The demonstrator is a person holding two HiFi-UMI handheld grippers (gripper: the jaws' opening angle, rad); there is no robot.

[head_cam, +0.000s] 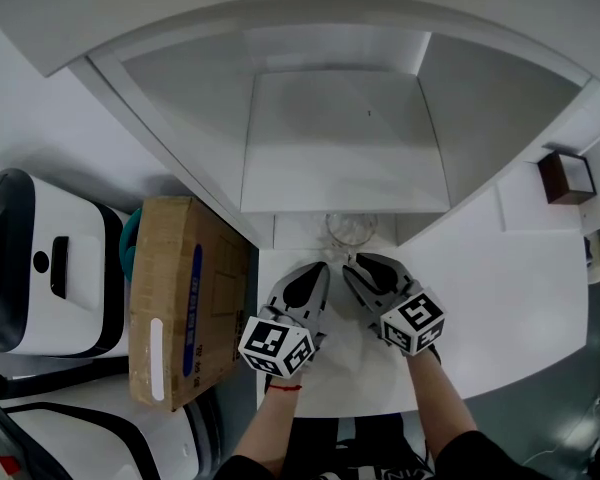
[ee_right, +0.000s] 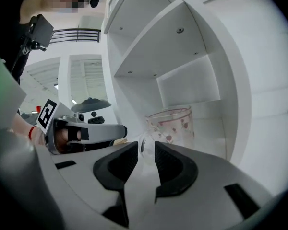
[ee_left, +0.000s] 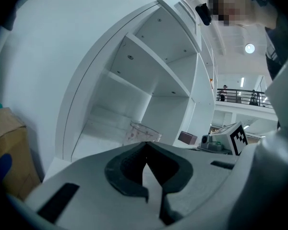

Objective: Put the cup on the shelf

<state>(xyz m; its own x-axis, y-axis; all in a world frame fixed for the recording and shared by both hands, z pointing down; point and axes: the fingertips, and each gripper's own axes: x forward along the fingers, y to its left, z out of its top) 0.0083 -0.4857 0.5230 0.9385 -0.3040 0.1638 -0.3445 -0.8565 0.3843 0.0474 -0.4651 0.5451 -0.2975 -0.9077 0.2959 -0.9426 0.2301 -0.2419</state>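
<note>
A clear glass cup [head_cam: 352,228] with small red flowers stands upright at the front of the bottom bay of the white shelf unit [head_cam: 340,158]. In the right gripper view the cup [ee_right: 175,123] is just past my right gripper [ee_right: 146,145], whose jaws stand a narrow gap apart with the cup's glass handle between them. From the head view the right gripper [head_cam: 351,262] points at the cup's near side. My left gripper [head_cam: 323,268] lies beside it, short of the cup [ee_left: 143,132]. Its jaws [ee_left: 145,145] meet at the tips with nothing in them.
The shelf unit stands on a white table [head_cam: 500,288]. A cardboard box [head_cam: 185,298] lies left of the table, next to a white appliance [head_cam: 40,263]. A small dark brown box [head_cam: 567,178] sits at the right by the shelf's side wall. The upper shelves hold nothing.
</note>
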